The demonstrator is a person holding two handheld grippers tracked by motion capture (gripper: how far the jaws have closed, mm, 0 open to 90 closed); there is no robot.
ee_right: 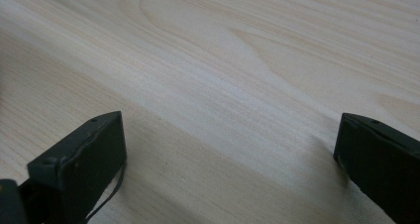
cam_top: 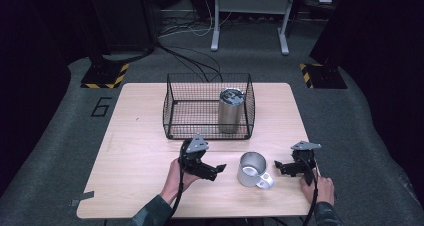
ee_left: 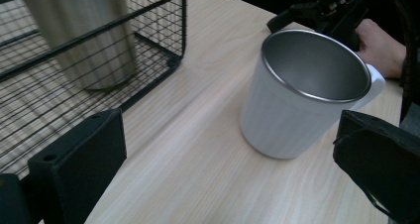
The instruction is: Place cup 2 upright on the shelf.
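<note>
Mug (cam_top: 252, 169) is sitting upright on the desk (cam_top: 135, 151) in the lower middle of the high view, between the two grippers and touching neither. Its handle is pointing toward the lower right of the frame. The left gripper (cam_top: 216, 170) is lying just left of the mug, jaws spread and aiming at it, with nothing between them. The right gripper (cam_top: 281, 167) is sitting just right of the mug, its jaws pointing left toward the handle. Above the mug, in the centre of the frame, a black wire basket (cam_top: 172, 98) is standing on the desk, holding a tall steel tumbler (cam_top: 230, 111) upright in its right part. A person's left hand (cam_top: 176, 178) and right hand (cam_top: 315, 186) are coming in from the bottom edge, each wrapping a gripper from behind, forearms low over the desk.

In the left gripper view, the mug (ee_left: 292, 105) is standing in the right half of the frame, ahead of the wide-open jaws and nearer the right one, not touching either. The basket (ee_left: 148, 30) and tumbler (ee_left: 84, 30) are filling the upper left; the other gripper (ee_left: 327, 8) and its hand (ee_left: 381, 48) are showing at the upper right, behind the mug.

In the right gripper view, the jaws are standing wide apart at the bottom corners, holding nothing, with bare desk (ee_right: 223, 75) wood between and beyond them.
</note>
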